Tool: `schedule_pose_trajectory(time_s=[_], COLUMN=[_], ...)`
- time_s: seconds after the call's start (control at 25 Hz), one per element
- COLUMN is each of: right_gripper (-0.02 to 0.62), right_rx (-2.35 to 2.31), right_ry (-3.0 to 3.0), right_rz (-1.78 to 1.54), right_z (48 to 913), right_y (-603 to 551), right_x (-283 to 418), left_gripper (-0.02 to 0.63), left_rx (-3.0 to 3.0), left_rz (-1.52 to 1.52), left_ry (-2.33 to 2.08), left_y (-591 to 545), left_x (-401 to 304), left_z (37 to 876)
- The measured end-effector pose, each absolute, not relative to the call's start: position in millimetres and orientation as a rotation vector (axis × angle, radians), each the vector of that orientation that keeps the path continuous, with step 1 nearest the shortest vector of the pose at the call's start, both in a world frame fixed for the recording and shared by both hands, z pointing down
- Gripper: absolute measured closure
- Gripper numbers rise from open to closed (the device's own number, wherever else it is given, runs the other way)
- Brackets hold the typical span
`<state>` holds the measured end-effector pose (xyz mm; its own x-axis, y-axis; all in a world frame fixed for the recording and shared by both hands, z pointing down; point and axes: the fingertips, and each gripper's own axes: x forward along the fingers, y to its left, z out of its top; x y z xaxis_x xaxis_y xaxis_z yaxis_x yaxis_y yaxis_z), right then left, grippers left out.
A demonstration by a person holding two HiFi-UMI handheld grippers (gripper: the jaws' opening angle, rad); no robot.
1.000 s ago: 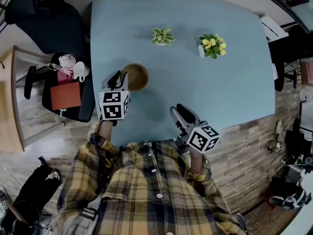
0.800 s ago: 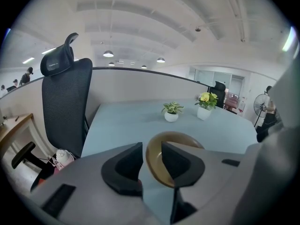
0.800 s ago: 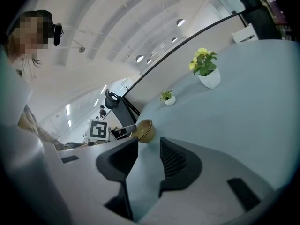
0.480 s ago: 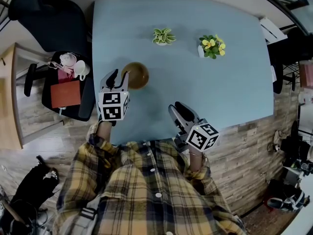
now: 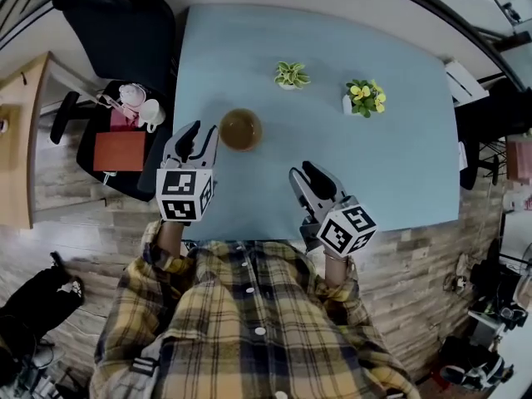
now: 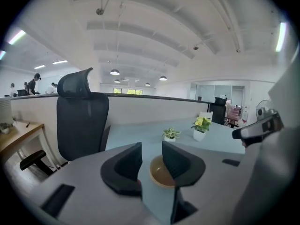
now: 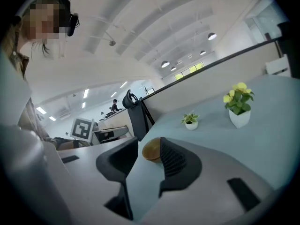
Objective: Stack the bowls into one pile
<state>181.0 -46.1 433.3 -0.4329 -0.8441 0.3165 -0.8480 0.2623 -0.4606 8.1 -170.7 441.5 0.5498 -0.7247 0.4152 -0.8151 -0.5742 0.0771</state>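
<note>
A brown bowl stands on the light blue table, left of its middle; from above I cannot tell how many bowls are nested in it. My left gripper hangs just left of the bowl, apart from it. Its jaws have just been opening and nothing is between them. In the left gripper view the bowl lies beyond the left gripper. My right gripper is open and empty, nearer me and right of the bowl. The right gripper view shows the bowl past the right gripper.
A small green plant and a yellow-flowered plant stand in white pots at the table's far side. A black office chair is at the far left corner. A low seat with cups and a red book is beside the table's left edge.
My left gripper has come off the bowl's left rim and drawn back with its jaws wider. Both grippers have risen; the bowl has stayed put.
</note>
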Motion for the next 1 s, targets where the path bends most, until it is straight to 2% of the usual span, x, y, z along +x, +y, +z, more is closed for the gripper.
schedule_pose_trajectory(time_s=[0.36, 0.64, 0.88, 1.0], right_gripper=[0.446, 0.456, 0.533, 0.545], right_rx=[1.612, 1.643, 1.636, 1.638], right_ry=[-2.525, -2.548, -2.548, -2.534], right_rz=[0.481, 0.337, 0.299, 0.290], right_z=[377.9, 351.0, 346.9, 348.5], right_y=[-72.4, -88.3, -92.0, -93.0], right_x=[176.1, 170.8, 166.3, 167.4], left_gripper=[0.494, 0.515, 0.561, 0.583], left_rx=[2.579, 2.582, 2.557, 2.545], left_rz=[0.326, 0.272, 0.283, 0.284], left_ry=[-1.335, -1.373, -1.404, -1.408], left_y=[-133.3, -114.7, -108.6, -109.1], left_x=[-1.8, -12.6, -20.5, -21.0], left_z=[380.6, 358.5, 360.4, 361.1])
